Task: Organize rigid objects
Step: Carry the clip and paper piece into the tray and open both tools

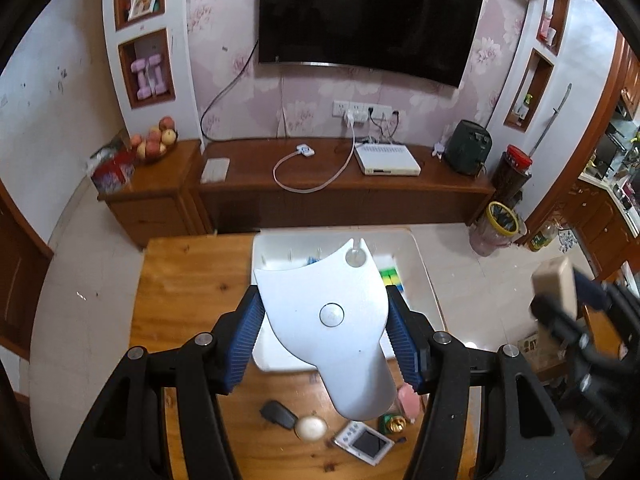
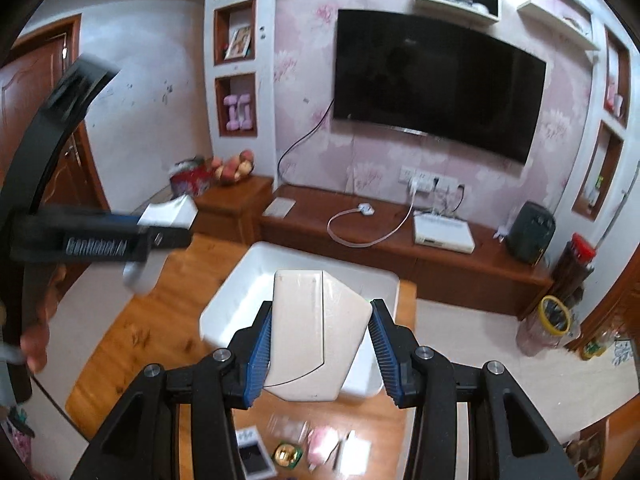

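White bin (image 1: 416, 264) sits on the wooden table (image 1: 188, 280), and inside it, mostly hidden, there's a glimpse of something blue and a green-and-yellow item (image 1: 390, 276) against the right wall. Over in the right wrist view the same bin (image 2: 224, 304) shows only bare white wall; its contents are blocked.

Left gripper (image 1: 326, 340) is clamped on a white paddle-shaped piece (image 1: 326, 320), blue pads (image 1: 248, 340) pressing its two sides. It's held up above the bin's near half, long axis running away from the camera, narrow rounded end toward the camera, broad notched end pointing at the TV wall.

Right gripper (image 2: 320, 344) grips a cream box (image 2: 316, 332), pads (image 2: 260, 348) on either side, held above the bin's near edge. Its long axis also runs away from the camera, toward the far wall.

Below, on the table: a black adapter (image 1: 278, 414), a round white disc (image 1: 310, 428), a small screen device (image 1: 364, 442), a gold trinket (image 1: 394, 424), a pink item (image 1: 408, 398).
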### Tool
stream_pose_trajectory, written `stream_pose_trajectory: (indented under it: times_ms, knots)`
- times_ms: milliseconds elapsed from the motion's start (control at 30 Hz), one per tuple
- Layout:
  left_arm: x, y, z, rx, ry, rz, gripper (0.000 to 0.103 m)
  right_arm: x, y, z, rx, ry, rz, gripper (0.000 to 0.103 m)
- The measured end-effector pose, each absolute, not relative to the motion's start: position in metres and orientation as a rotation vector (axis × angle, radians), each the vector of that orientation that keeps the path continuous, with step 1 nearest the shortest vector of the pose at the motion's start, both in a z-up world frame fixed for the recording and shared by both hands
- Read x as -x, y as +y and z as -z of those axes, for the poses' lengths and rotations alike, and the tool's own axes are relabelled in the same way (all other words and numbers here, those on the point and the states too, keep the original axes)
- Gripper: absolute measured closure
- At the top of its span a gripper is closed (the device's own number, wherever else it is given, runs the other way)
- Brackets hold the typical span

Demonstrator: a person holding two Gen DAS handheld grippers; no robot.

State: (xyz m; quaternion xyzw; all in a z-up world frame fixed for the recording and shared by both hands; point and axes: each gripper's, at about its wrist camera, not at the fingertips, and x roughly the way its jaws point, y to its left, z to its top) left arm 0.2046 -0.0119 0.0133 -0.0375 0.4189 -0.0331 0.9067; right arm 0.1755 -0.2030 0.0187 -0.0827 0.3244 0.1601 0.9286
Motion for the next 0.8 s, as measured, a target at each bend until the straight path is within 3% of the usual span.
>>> stream_pose_trajectory:
  times_ms: [167,367,567,800]
  knots:
    - [-0.229,-0.001,-0.02,0.057,0.846,0.056,0.04,-0.215,-0.199,-0.046,0.163,0.652,-0.287,0.056]
    - [-0.267,0.004,0.012,0.055,0.916,0.068,0.04,-0.262,-0.184,-0.033,0.155,0.718,-0.272,0.056]
    - [-0.311,0.002,0.086,0.079,1.079,0.102,0.04,-0.311,-0.17,0.027,0.124,0.878,-0.254,0.056]
    - [-0.334,-0.015,0.174,0.06,1.239,0.147,0.04,-0.346,-0.163,0.135,0.129,1.114,-0.189,0.056]
